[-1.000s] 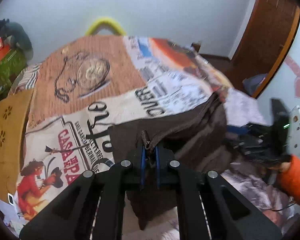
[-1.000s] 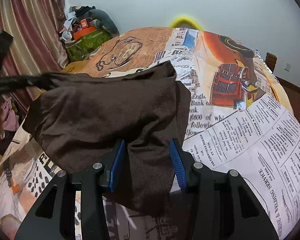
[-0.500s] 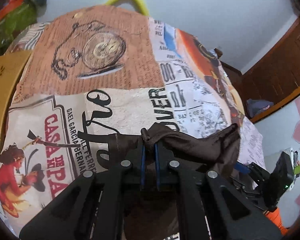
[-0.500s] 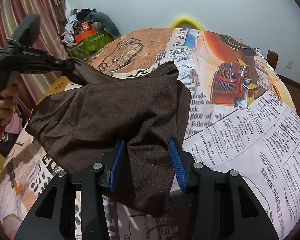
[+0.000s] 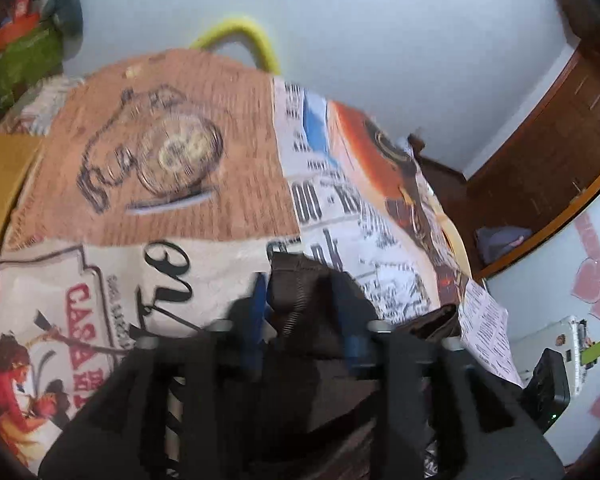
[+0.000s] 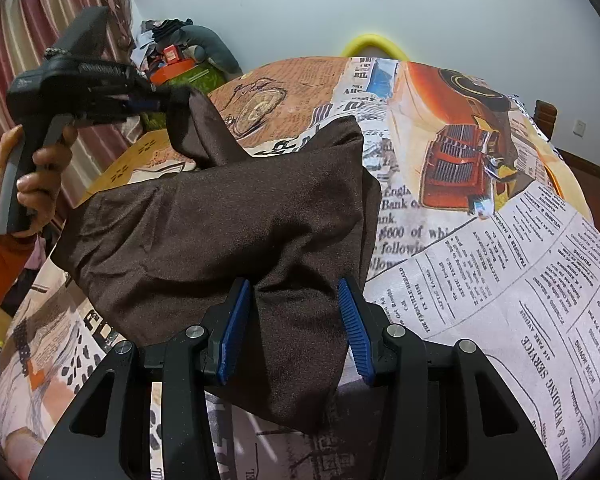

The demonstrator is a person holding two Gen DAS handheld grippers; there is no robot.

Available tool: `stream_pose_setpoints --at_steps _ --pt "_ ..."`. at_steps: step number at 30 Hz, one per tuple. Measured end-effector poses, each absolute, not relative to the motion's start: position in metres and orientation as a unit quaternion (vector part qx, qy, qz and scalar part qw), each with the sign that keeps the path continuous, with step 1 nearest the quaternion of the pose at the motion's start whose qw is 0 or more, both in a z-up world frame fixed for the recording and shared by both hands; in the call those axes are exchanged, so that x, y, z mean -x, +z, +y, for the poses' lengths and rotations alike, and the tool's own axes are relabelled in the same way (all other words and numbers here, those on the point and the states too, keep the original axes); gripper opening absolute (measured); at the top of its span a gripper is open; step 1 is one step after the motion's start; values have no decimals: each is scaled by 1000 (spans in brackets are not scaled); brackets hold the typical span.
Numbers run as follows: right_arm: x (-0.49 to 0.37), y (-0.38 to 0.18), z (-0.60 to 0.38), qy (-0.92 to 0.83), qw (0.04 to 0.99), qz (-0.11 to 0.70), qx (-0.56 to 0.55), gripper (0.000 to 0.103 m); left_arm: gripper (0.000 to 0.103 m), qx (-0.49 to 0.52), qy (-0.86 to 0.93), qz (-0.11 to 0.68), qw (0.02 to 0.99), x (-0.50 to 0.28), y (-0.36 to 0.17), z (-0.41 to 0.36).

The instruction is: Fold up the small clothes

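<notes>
A small dark brown garment point(image 6: 220, 216) lies on the printed tablecloth point(image 6: 500, 248), with one corner lifted up to the left. My left gripper point(image 6: 148, 102) is seen from the right wrist view at the raised corner of the garment. In the blurred left wrist view its jaws point(image 5: 302, 312) stand apart with the brown cloth point(image 5: 300, 292) between them. My right gripper point(image 6: 296, 320) is open, its blue pads point(image 6: 236, 320) on either side of the garment's near edge without pinching it.
A yellow chair back point(image 6: 374, 42) shows behind the far table edge. A heap of bags and clothes point(image 6: 180, 60) sits by the striped curtain at the back left. A wooden door point(image 5: 548, 152) and a black device point(image 5: 548, 384) lie to the right.
My left gripper has lifted the garment corner higher and further over the table, and its jaws have spread apart. The right gripper has stayed still and open.
</notes>
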State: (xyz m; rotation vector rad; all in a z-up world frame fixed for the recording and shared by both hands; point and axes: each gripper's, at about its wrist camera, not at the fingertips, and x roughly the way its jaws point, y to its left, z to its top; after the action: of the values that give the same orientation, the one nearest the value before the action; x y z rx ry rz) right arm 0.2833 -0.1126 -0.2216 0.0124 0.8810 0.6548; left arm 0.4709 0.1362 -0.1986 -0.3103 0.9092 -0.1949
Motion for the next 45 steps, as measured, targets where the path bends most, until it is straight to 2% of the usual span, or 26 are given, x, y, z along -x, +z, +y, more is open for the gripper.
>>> stream_pose_setpoints --at_steps 5,11,15,21,27,31,35,36,37,39,45 --pt "-283 -222 -114 312 853 419 -9 42 42 107 -71 476 870 -460 -210 144" --pt "-283 -222 -113 312 853 418 -9 42 42 138 -79 509 846 -433 -241 170" --pt "-282 -222 -113 311 853 418 -9 42 42 115 -72 530 837 -414 -258 173" --pt "-282 -221 -112 308 854 419 -5 42 42 92 -79 525 843 -393 -260 176" --pt "-282 -222 -112 306 855 419 -4 42 42 83 -131 531 833 -405 -260 159" --pt "-283 -222 -112 306 855 419 -6 42 42 74 -131 563 812 -424 -281 137" --pt "-283 -222 -113 307 854 419 -10 42 44 73 -122 552 821 -430 -282 129" --pt "-283 -222 -114 308 854 419 -11 42 40 77 -120 550 823 -430 -282 130" --pt "-283 -222 -114 308 854 418 -13 42 25 79 -120 548 824 -430 -281 130" --pt "-282 -223 -115 309 854 418 -15 42 10 89 -128 544 824 -428 -278 129" --pt "-281 -222 -116 303 857 416 -16 42 7 66 -105 507 853 -402 -252 120"
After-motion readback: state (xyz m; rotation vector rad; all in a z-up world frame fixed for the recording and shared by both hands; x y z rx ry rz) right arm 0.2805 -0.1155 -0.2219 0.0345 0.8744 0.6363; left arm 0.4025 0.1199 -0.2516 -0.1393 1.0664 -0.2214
